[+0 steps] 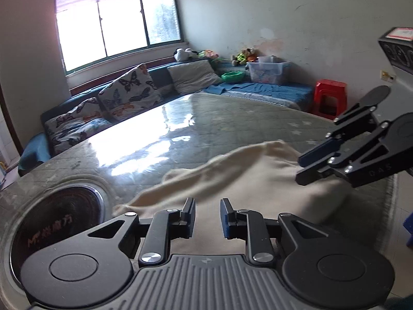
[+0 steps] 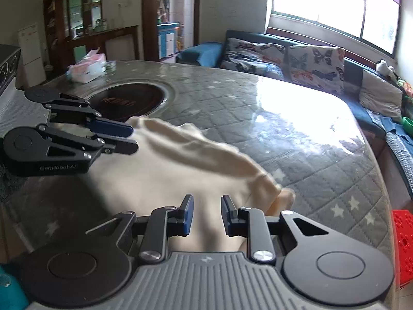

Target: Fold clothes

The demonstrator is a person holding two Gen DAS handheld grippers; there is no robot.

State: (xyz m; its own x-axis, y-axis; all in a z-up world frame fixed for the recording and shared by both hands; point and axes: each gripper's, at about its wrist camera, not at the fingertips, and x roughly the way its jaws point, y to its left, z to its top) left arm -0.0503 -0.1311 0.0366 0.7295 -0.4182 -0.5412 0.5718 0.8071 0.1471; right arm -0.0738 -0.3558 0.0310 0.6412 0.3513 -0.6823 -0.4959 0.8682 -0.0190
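Lying rumpled on the grey quilted star-print table (image 2: 296, 139), the cream cloth garment (image 2: 165, 170) blurs; left gripper (image 1: 206, 215) and right gripper (image 2: 206, 213) jaws stand narrowly parted above it, gripping nothing; dark round inset burner (image 2: 129, 100) at eleven o'clock.

garment (image 1: 232, 180) cream | table cover (image 2: 296, 160) grey, white stars | stool (image 1: 329, 98) red

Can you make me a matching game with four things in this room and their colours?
Things:
1. stool
2. garment
3. basin
4. round cooktop

Colours:
A. green
B. dark brown
C. red
D. cream

Pairs: 1-C, 2-D, 3-A, 4-B
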